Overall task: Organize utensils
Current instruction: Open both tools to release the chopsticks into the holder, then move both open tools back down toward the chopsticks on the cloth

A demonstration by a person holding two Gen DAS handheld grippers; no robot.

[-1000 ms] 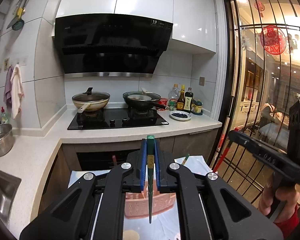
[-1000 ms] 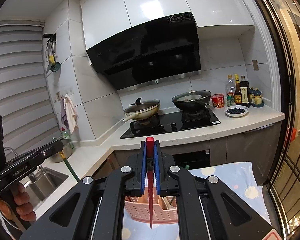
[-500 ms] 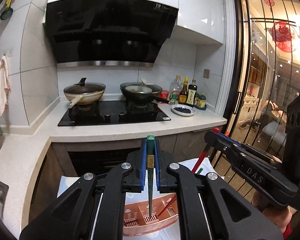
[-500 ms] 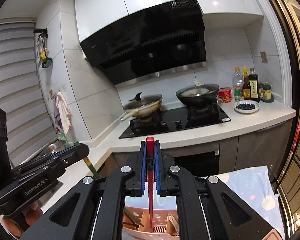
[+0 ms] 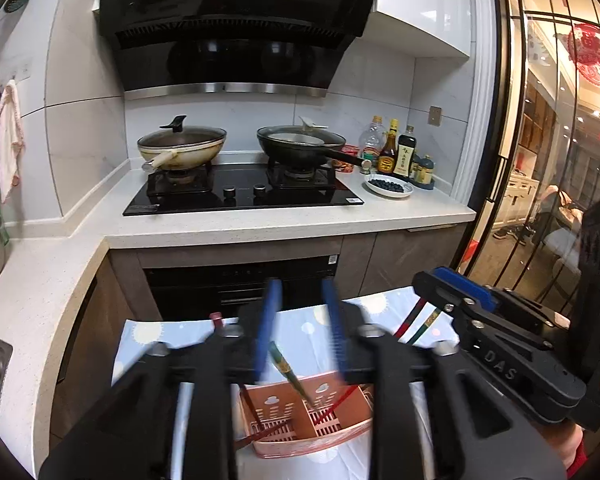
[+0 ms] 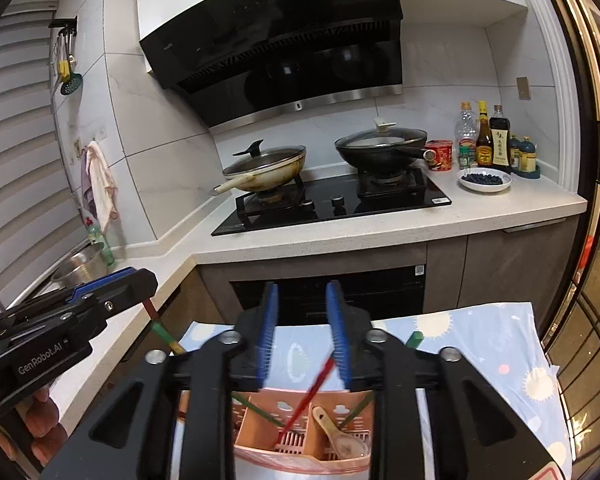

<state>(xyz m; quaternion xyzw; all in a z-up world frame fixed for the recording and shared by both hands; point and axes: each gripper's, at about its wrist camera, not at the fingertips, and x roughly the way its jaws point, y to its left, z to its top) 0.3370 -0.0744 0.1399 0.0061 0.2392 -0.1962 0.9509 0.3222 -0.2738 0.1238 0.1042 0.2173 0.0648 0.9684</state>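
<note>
Nearest, the left gripper (image 5: 300, 328) and right gripper (image 6: 302, 330) have just been opening; their fingers stand apart, pressing on nothing, with a green chopstick (image 5: 288, 370) leaning loose between the left pair and a red chopstick (image 6: 308, 396) between the right pair. Both chopsticks slant down into the pink utensil basket (image 6: 260, 432), which also holds a pale spoon (image 6: 340, 436) and stands on a blue patterned cloth (image 6: 500, 344). Beyond lies the counter (image 5: 260, 228) bearing a black hob (image 5: 240, 196) with two lidded pans.

Your left gripper (image 5: 300, 332) has just been opening; its blue pads (image 5: 269, 328) stand apart at lower centre. A green chopstick (image 5: 290, 372) leans loose between them into the pink utensil basket (image 5: 332, 440) below.
</note>
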